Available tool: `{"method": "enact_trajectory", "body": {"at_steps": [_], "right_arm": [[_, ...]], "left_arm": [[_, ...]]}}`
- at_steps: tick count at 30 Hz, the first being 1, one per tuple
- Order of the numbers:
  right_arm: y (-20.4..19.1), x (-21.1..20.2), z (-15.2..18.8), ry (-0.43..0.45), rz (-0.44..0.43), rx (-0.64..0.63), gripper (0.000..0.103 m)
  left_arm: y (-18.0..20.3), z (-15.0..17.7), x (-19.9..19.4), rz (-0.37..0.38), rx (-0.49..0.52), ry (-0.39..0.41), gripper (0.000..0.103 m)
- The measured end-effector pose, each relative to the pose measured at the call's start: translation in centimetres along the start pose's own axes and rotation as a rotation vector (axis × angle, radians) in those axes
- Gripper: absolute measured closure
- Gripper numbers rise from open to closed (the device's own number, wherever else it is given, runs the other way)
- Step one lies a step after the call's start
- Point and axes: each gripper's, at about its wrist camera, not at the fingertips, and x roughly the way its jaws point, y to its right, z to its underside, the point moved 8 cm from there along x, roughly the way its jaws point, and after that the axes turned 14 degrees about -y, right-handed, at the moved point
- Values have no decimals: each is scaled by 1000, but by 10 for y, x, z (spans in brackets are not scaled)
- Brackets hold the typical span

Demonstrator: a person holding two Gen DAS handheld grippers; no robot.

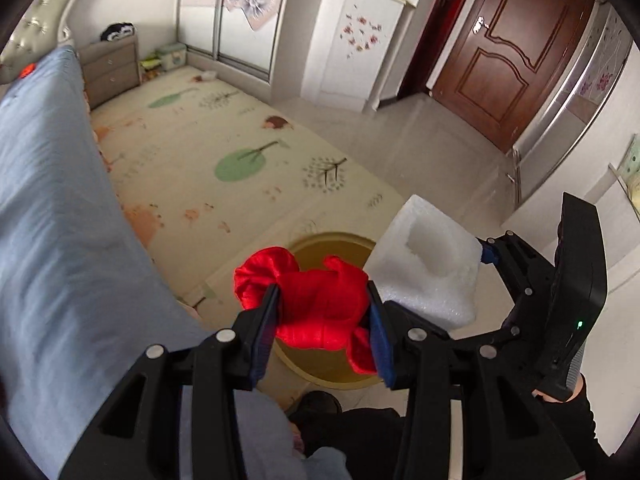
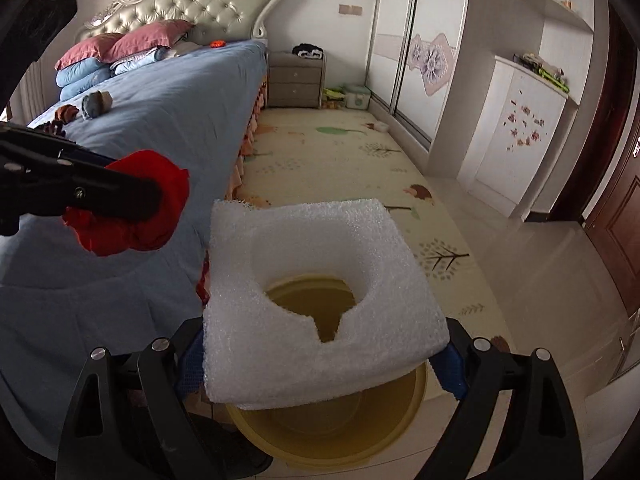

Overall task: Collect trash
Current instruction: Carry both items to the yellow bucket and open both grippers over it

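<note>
My left gripper (image 1: 322,312) is shut on a crumpled red cloth (image 1: 316,300) and holds it above a yellow bin (image 1: 320,246) on the floor. The red cloth also shows in the right wrist view (image 2: 136,208), beside the bed. My right gripper (image 2: 320,364) is shut on a white foam block (image 2: 320,280) with a round hole, held flat over the yellow bin (image 2: 328,436). The foam block (image 1: 428,264) and right gripper (image 1: 492,256) show at the right of the left wrist view.
A bed with a blue sheet (image 2: 160,112) runs along the left, with small scraps (image 2: 96,104) on it. A patterned play mat (image 1: 224,152) covers the floor. A grey nightstand (image 2: 296,80), white cabinet (image 2: 520,128) and brown door (image 1: 508,52) stand beyond.
</note>
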Motion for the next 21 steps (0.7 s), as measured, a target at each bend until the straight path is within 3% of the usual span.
{"method": "enact_trajectory", "body": {"at_steps": [7,9,11,13,21], "right_arm": [[27,55,31,-110,0,51,15],[29,64,35,-121,-6,51,9],[33,71,38,-131,-18,68,8],[39,78,44,-157,-34,93,8],[43,78,58,-167,-66,136,8]], "left_arm": [[25,-33,84,81,2,-183,58],[27,-33,96,94,-20,-209,45],[27,-36,105,116,-34,-214,26],[25,-32,108,128,-48,-213,15],[16,-26,108,84,-95,-230,14]]}}
